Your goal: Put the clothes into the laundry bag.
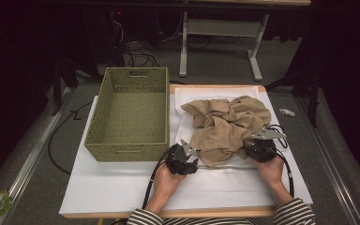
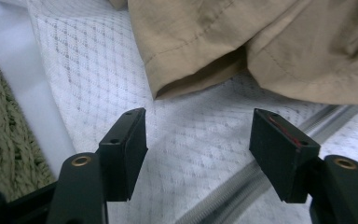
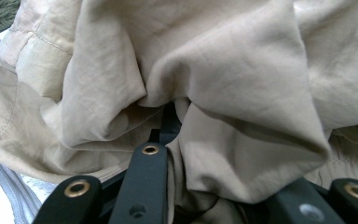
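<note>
- While the tan garment point(image 1: 227, 124) lies crumpled on the white mesh bag point(image 1: 225, 176) on the table point(image 1: 98, 187), right of the woven basket point(image 1: 129, 112), the high view shows the left gripper point(image 1: 183, 159) at the garment's near-left edge and the right gripper point(image 1: 261, 147) at its near-right edge; the step in hand appears to be gathering the garment, best done with a firm bite on each side before lifting.
- Left gripper view: jaws released, apart over the mesh bag, hem point(image 2: 191, 70) just ahead; advancing until the hem sits between the pads should precede closing.
- Right gripper view: jaws clenched on a fold of the garment point(image 3: 223, 93); the bunched cloth looks securely held.
- No brand, label or legible writing appears.
</note>
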A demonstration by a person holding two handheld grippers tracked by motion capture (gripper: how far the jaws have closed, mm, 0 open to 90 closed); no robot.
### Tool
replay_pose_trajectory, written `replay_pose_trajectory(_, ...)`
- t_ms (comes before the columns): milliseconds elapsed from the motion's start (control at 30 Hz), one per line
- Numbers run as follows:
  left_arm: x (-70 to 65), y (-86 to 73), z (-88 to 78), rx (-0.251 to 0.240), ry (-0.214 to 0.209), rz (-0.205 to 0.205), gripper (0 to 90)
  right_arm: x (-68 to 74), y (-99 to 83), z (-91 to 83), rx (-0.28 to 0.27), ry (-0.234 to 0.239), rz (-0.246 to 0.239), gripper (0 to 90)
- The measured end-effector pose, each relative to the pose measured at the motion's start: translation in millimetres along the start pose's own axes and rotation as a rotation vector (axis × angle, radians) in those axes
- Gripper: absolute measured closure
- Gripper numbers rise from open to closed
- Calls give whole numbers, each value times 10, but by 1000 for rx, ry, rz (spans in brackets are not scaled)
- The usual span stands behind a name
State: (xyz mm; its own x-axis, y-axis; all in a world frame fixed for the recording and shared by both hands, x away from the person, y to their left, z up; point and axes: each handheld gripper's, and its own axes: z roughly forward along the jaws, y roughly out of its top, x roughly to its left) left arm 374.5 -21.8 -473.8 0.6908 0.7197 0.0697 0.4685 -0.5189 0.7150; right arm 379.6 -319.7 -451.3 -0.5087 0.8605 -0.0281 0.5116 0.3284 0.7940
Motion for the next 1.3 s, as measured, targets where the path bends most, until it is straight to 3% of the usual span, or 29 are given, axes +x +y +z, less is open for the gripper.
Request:
replay_pose_trajectory(67,-2,-1,17,1,-16,1,368,0,0,0,0,0,0,765)
replay_pose_trajectory(133,-27,-5,10,-3,-63,15,357,-4,0,-5,-3,4,-4,765)
replay_pose_trajectory(267,-40,-32,-23,7,-77,27,333,-10,-2,-14,1,6,-8,765)
replay_pose_trajectory(300,-20,-63,-34,0,-82,10,329,-8,-3,-10,0,7,-6,764)
replay_pose_trajectory(433,20,-65,-2,1,-59,-16,344,-4,-6,6,4,8,-7,762)
replay_pose_trajectory(733,31,48,103,0,-17,-6,345,-12,-10,6,8,11,-8,761)
replay_pose_trajectory(800,49,53,129,-15,-25,-12,402,-14,-10,-7,0,11,-10,765)
replay_pose_trajectory(833,85,56,153,-21,-47,-44,421,-18,-8,-28,-5,14,-13,766)
replay_pose_trajectory(900,89,57,159,-26,-46,-44,444,-11,-8,-61,-18,16,-8,767)
replay_pose_trajectory(1067,78,76,162,-27,-60,-13,572,8,-23,-374,-81,10,-35,770)
replay_pose_trajectory(1133,68,84,168,-28,-50,1,663,-1,-44,-478,-96,7,-41,770)
replay_pose_trajectory(1300,83,117,181,-18,-54,-1,819,14,-102,-701,-131,10,-57,770)
